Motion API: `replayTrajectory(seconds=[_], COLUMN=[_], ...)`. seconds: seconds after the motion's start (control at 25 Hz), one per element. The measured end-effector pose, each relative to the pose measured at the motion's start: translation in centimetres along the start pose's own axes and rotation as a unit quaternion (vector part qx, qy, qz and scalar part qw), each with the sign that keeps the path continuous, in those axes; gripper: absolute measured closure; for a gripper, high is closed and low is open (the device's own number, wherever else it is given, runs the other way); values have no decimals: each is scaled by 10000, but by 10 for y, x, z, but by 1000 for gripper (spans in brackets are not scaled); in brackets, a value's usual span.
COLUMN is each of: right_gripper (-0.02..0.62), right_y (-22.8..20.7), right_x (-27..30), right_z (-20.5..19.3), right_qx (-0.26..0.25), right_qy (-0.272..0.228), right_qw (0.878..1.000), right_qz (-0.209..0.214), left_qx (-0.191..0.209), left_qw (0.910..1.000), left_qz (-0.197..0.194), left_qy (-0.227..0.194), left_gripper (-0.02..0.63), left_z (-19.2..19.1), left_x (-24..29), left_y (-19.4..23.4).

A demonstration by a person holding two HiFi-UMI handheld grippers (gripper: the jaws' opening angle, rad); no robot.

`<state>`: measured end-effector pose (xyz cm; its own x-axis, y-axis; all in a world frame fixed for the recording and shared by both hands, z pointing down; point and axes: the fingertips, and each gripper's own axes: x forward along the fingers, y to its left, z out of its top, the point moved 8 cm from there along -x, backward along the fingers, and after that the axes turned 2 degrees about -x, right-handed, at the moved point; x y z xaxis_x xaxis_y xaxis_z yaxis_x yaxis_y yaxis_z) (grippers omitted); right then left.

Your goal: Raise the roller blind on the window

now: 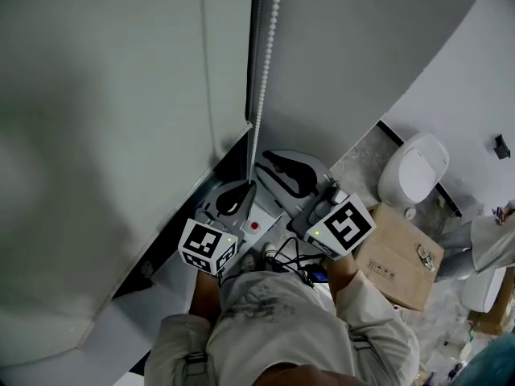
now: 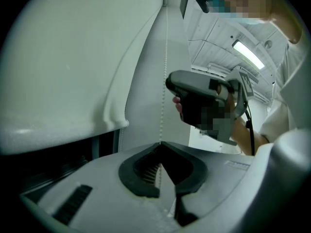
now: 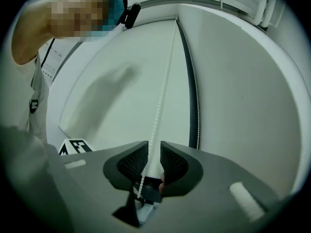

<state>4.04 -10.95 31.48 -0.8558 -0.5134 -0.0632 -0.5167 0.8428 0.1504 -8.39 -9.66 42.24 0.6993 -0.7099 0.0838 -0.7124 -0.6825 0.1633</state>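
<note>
white beads strung in a long line, the bead chain (image 1: 265, 63), hang down the right edge of the roller blind (image 1: 105, 135). the blind's bottom bar sits low over the dark window gap, so the raising looks hardly begun. the left gripper (image 2: 161, 144) has its jaws pinched together on the chain, tips meeting where the beads enter, likely as the anchor for a downward pull. the right gripper (image 3: 154, 154) sits just beside it with jaws parted. the chain runs free through the gap near one pad, so this gripper is probably placed to take the next grip. as for writing, only black square markers on each marker cube (image 1: 209, 246) show, and print on the cardboard box (image 1: 402, 264) is too small to read.
</note>
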Motion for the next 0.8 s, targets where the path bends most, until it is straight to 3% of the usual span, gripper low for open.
replayTrajectory(seconds=[0.24,0.32,0.56,0.8], right_gripper=[505,550,583,583], right_y=[-7,-8,-7,-6], right_x=[17,20,21,20], right_z=[26,28,24,8], right_qx=[-88,-89,248,168], right_qy=[-200,-179,-319,-106], right_qw=[9997,9997,9992,9998], right_qz=[141,124,46,-87], left_qx=[3,-1,-34,-76], left_qw=[10000,10000,10000,9998], left_qz=[31,36,41,80], left_qy=[-14,-26,-43,170], left_gripper=[592,592,592,592], left_z=[0,0,-1,-17], left_x=[-1,0,-1,4], left_y=[-1,-1,1,3])
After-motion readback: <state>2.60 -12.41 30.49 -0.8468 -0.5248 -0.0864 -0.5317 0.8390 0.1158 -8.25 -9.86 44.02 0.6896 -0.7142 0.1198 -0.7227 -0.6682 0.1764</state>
